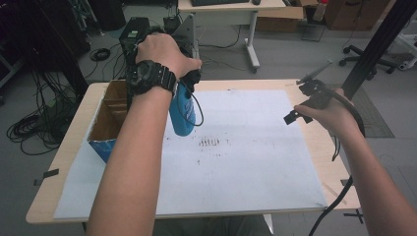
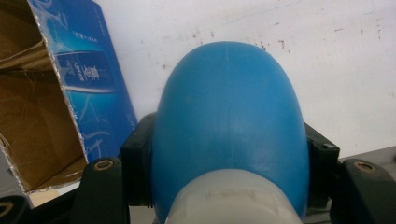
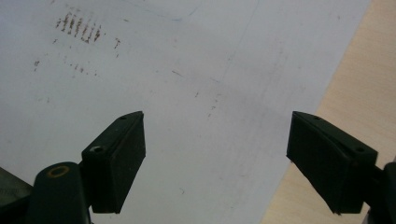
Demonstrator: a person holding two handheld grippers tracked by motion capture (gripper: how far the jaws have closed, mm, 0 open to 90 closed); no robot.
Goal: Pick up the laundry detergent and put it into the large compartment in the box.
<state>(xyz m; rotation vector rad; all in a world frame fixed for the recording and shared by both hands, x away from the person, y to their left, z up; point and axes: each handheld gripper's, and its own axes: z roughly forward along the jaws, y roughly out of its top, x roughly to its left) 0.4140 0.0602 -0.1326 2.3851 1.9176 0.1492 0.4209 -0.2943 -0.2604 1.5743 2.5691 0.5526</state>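
Note:
A blue bottle [image 1: 182,114] hangs bottom-down above the white sheet [image 1: 255,162], held in my left gripper [image 1: 187,81]. In the left gripper view the bottle [image 2: 229,126] sits between the two black pads [image 2: 136,158], which press on its sides near its pale neck end. An open cardboard box [image 1: 110,115] with blue printed sides stands just left of the bottle, also seen as the box [image 2: 56,93] in the left gripper view. My right gripper [image 1: 300,105] hovers over the sheet's right part, its jaws wide apart with nothing between them [image 3: 217,161].
The white sheet covers most of the wooden table [image 1: 324,162], with dark smudges [image 1: 211,142] near its middle. A bare wood strip [image 3: 345,93] runs along the sheet's right edge. Cables lie on the floor [image 1: 34,128] to the left, and a desk leg [image 1: 252,44] stands behind.

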